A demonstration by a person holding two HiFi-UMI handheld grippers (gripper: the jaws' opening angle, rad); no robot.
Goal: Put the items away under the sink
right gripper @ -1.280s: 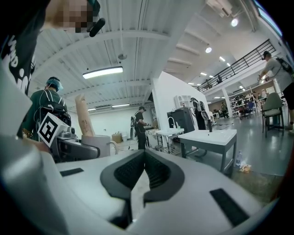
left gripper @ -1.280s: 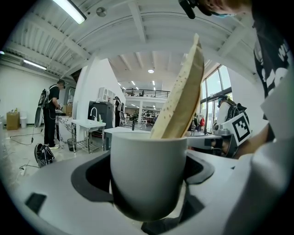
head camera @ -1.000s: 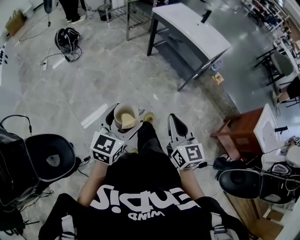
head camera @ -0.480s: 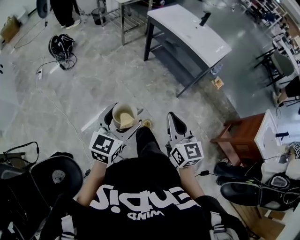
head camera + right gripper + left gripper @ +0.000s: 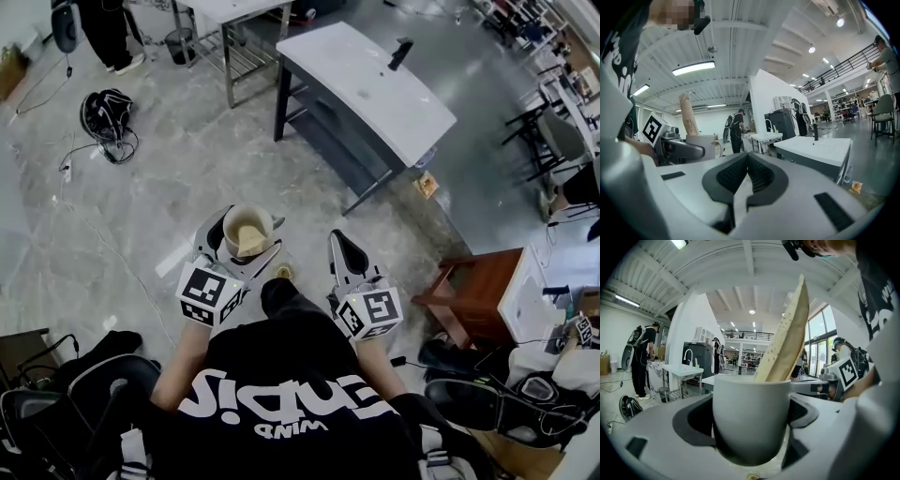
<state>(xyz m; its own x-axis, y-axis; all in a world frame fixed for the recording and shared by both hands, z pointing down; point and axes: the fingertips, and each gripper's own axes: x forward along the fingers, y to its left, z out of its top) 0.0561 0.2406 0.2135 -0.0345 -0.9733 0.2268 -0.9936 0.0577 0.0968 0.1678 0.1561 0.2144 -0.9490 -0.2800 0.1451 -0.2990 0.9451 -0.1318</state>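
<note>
Head view: grey stone floor, white sink table ahead. Left gripper fingers clamp a white cup holding a tan sheet. Right gripper fingers pressed together, empty.

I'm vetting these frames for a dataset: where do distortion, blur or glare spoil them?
Head view: sharp, evenly lit, straight lines bowed toward the edges. Left gripper view: fisheye with black corners, the cup looms large against the lens, windows washed out bright. Right gripper view: same fisheye and black corners, ceiling lamp glares.
</note>
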